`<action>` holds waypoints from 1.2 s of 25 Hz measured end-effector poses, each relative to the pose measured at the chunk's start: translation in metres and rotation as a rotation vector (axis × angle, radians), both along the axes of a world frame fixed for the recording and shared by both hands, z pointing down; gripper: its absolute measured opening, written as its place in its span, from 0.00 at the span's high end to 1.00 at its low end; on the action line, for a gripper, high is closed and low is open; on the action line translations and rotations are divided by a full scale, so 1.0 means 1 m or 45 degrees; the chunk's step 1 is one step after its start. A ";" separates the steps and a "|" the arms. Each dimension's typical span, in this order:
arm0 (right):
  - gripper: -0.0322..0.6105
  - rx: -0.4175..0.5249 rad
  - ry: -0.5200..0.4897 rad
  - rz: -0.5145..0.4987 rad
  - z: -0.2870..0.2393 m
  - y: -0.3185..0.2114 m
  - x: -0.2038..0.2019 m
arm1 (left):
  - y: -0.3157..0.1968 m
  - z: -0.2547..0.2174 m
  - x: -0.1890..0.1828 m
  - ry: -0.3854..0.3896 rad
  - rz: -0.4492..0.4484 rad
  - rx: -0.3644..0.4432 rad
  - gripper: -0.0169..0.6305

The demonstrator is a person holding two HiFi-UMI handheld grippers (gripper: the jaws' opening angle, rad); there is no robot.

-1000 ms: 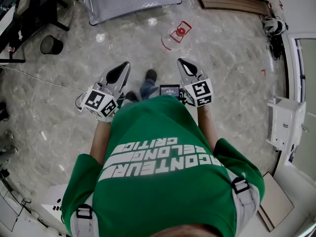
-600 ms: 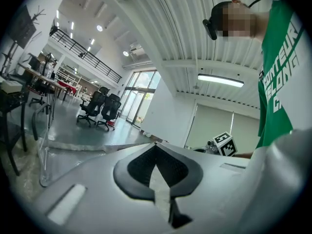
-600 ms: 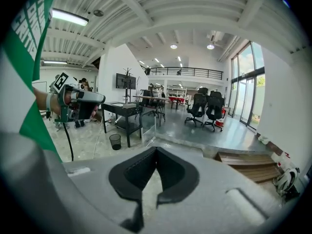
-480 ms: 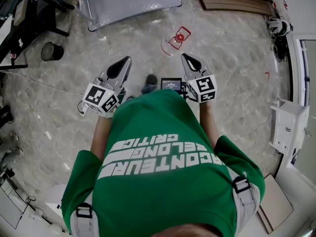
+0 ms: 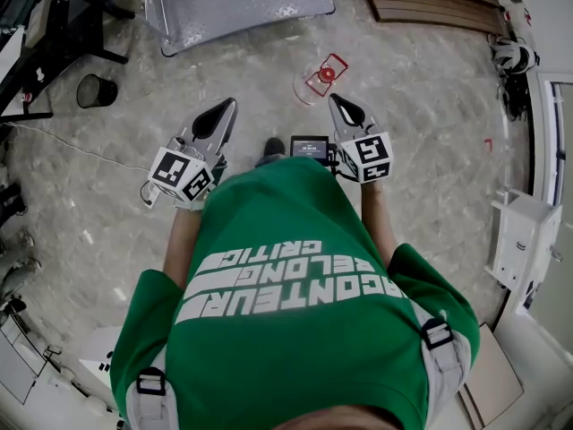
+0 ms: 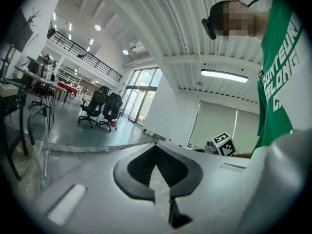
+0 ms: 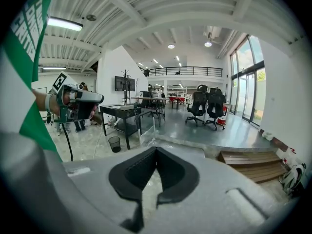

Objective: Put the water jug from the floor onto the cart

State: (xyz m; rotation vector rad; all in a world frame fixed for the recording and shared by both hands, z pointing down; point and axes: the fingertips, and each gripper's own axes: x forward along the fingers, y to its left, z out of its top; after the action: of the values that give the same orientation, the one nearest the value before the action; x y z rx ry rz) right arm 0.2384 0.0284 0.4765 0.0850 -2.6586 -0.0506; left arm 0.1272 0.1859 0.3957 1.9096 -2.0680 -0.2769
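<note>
Now | L gripper [image 5: 227, 107]: jaws closed, empty | R gripper [image 5: 334, 102]: jaws closed, empty | water jug [image 5: 316, 76] on floor [image 5: 430, 106], untouched

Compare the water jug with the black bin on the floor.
The water jug is clear with a red cap; the black bin is dark and open-topped. The jug sits just ahead of the right gripper; the bin is far off at the head view's left. Both rest on the marble floor.

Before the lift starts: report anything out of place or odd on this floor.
Only the water jug sits out on the open floor, short of the cart. No spill or damage shows. A loose cable trails across the floor at left.
</note>
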 end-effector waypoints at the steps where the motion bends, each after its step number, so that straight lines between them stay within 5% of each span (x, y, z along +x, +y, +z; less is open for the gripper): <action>1: 0.96 0.000 0.001 -0.002 0.001 -0.004 -0.001 | -0.002 0.000 -0.001 -0.002 -0.005 -0.001 0.95; 30: 0.96 -0.058 0.045 -0.045 0.026 -0.036 0.003 | -0.033 0.018 0.007 0.049 -0.048 -0.052 0.95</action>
State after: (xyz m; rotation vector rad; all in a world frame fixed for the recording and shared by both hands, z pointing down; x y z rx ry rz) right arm 0.2411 -0.0073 0.5021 0.0222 -2.6244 -0.0030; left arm 0.1339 0.1527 0.4139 1.8287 -2.0706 -0.2761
